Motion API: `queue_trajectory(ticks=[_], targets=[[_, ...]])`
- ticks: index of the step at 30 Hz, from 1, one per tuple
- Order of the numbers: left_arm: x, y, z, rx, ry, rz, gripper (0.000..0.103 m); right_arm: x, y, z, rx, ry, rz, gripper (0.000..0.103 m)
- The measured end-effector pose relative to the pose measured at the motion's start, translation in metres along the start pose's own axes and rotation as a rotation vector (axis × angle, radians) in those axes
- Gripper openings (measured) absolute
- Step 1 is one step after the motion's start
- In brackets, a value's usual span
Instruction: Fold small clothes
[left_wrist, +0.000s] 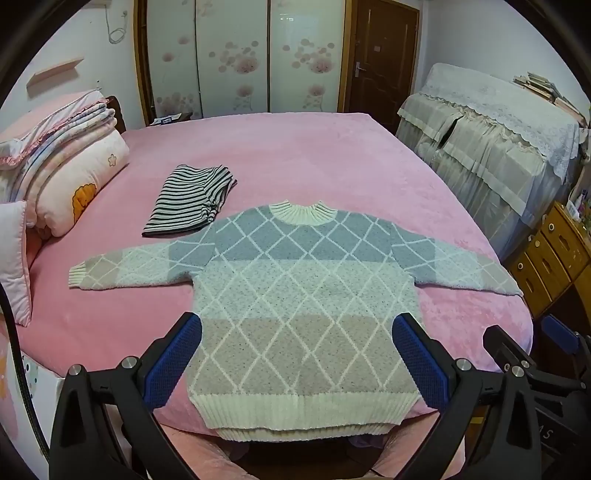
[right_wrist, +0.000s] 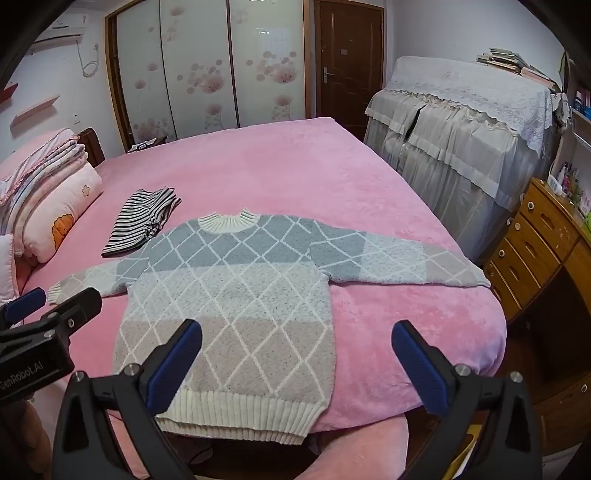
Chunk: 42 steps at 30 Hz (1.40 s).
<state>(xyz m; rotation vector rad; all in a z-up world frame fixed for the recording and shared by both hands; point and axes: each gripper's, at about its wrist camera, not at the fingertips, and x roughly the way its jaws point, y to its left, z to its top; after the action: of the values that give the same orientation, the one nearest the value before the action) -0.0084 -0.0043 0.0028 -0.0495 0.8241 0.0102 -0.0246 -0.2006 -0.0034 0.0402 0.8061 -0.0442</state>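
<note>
Left wrist view is showing the pink bed (left_wrist: 332, 155) carrying a diamond-patterned sweater (left_wrist: 306, 295) spread flat, sleeves out toward nine and three o'clock, collar at twelve. A folded striped garment (left_wrist: 190, 201) is lying near its collar, at ten o'clock. The left gripper (left_wrist: 297, 354) is hovering over the hem (fingers spread wide, holding nothing); the right gripper (right_wrist: 297, 362) is hanging likewise, empty, above the sweater's right edge.

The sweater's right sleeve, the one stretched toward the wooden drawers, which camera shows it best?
The right wrist view: the right sleeve lies unobstructed, visible from shoulder to cuff at the bed's edge. The left wrist view shows the sleeve too, but pushed toward the frame's distorted side, its cuff hard to make out.
</note>
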Motion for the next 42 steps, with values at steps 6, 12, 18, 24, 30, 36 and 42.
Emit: queue_trajectory(ticks=[6,12,18,24,30,36,42], targets=[[-0.001,0.002,0.000,-0.010,0.008,-0.004,0.102,-0.001,-0.001,-0.003,0.000,-0.003,0.002,0.103],[-0.003,0.005,-0.002,-0.022,0.011,-0.007,0.102,-0.002,0.000,-0.004,-0.004,-0.001,0.004,0.103],[-0.004,0.006,-0.004,-0.033,0.017,-0.015,0.102,-0.002,-0.001,-0.002,-0.001,-0.001,0.005,0.103],[-0.006,0.007,-0.007,-0.046,0.018,-0.033,0.102,-0.003,0.005,-0.011,-0.003,-0.006,0.009,0.103],[-0.010,0.006,-0.008,-0.047,0.000,-0.041,0.102,-0.003,0.005,-0.011,-0.002,-0.007,0.012,0.103],[-0.011,0.006,-0.006,-0.045,-0.010,-0.037,0.102,-0.004,0.005,-0.010,0.006,-0.008,0.016,0.103],[-0.009,0.009,-0.003,-0.063,-0.007,-0.041,0.102,-0.008,-0.004,-0.004,0.020,-0.015,0.017,0.103]])
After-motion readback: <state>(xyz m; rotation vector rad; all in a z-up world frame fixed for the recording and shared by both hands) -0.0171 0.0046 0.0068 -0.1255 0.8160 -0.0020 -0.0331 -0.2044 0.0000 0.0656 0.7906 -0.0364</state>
